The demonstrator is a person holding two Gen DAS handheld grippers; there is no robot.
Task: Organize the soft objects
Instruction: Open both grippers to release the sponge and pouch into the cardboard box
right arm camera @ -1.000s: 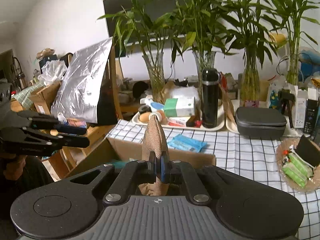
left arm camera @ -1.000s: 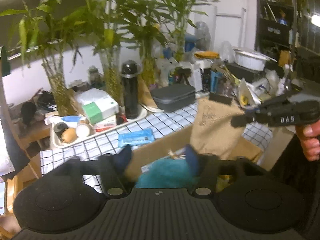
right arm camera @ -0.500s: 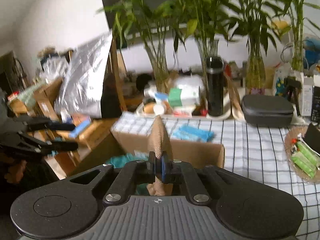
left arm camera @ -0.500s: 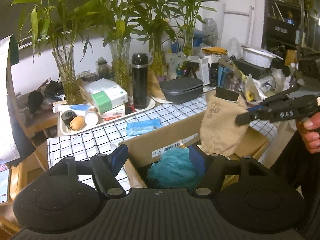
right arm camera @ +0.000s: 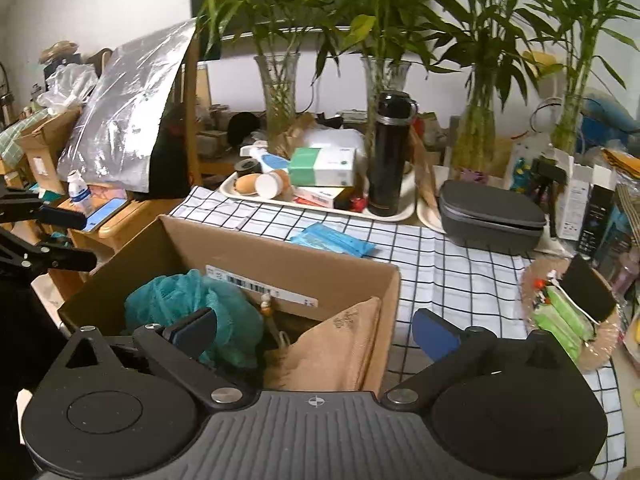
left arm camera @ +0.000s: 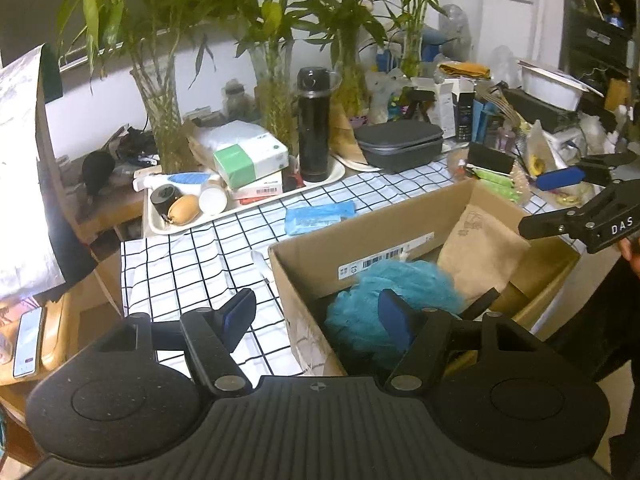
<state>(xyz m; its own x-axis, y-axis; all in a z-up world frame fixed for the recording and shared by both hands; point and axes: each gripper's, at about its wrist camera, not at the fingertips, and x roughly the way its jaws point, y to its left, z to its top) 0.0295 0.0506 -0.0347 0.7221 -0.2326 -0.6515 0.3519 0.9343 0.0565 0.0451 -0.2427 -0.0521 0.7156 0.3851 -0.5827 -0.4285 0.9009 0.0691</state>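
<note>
Left wrist view — both your grippers are spread, holding nothing.
In the cardboard box (left arm camera: 308,264), teal mesh pouf (left arm camera: 384,300) at 9 o'clock of the tan pouch (left arm camera: 480,256); left gripper (left arm camera: 316,316) and right gripper (right arm camera: 316,326) above — neither touching.

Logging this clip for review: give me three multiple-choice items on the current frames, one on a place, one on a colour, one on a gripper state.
1. Where is the brown pouch?
A. in the cardboard box
B. on the tray
C. on the floor

2. What colour is the mesh sponge?
A. red
B. teal
C. white

3. The right hand-held gripper is:
A. shut on the pouch
B. open
C. shut on the sponge

Key: A, the pouch leans inside the box; B, its mesh is teal; B, the fingers stand wide apart, holding nothing.
</note>
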